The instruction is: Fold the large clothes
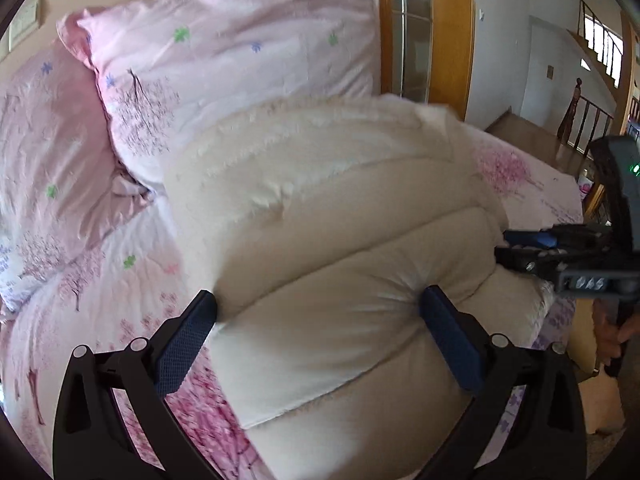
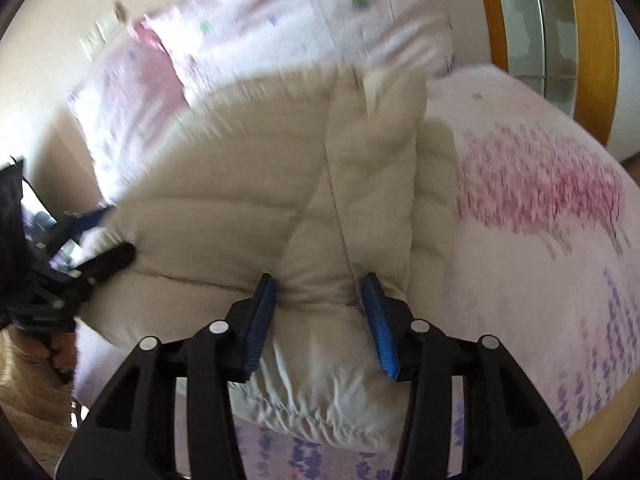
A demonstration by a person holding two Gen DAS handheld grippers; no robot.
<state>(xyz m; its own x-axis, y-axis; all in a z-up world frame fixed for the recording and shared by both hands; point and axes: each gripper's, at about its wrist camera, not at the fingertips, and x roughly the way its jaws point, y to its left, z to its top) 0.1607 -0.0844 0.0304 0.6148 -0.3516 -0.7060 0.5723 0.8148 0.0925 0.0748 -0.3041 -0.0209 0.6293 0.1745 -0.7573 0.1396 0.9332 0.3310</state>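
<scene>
Broadly, a bed (image 1: 72,312) with a pink blossom-print cover fills the room's near side, its right edge falling away toward a wooden door frame (image 1: 452,40) and, further right, a hallway with a stair railing. Two pink pillows (image 1: 240,48) lean against the wall at the far end. On the bed's middle lies the task's thing, a cream puffer jacket (image 1: 320,208), thick and quilted in padded bands, bunched into a bulky heap that reaches from the near edge almost to the pillows. The left gripper (image 1: 320,308) has its blue pads pressed into either side of a fat padded band at the jacket's near end, clamped on it with the jaws wide around the bulk. The right gripper (image 2: 320,300) pinches a fold of the same jacket on its right-hand side, beside a long seam, jaws closed onto the cloth. My judgement is that a fold is under way, with both ends held and the near part being carried over. The next move likely calls for lifting both grips together and laying the held part flat toward the far pillows, keeping the puffy layers from sliding. Open cover lies to the left and right of the jacket; the bed's right edge is close, so drifting that way risks cloth hanging off.
</scene>
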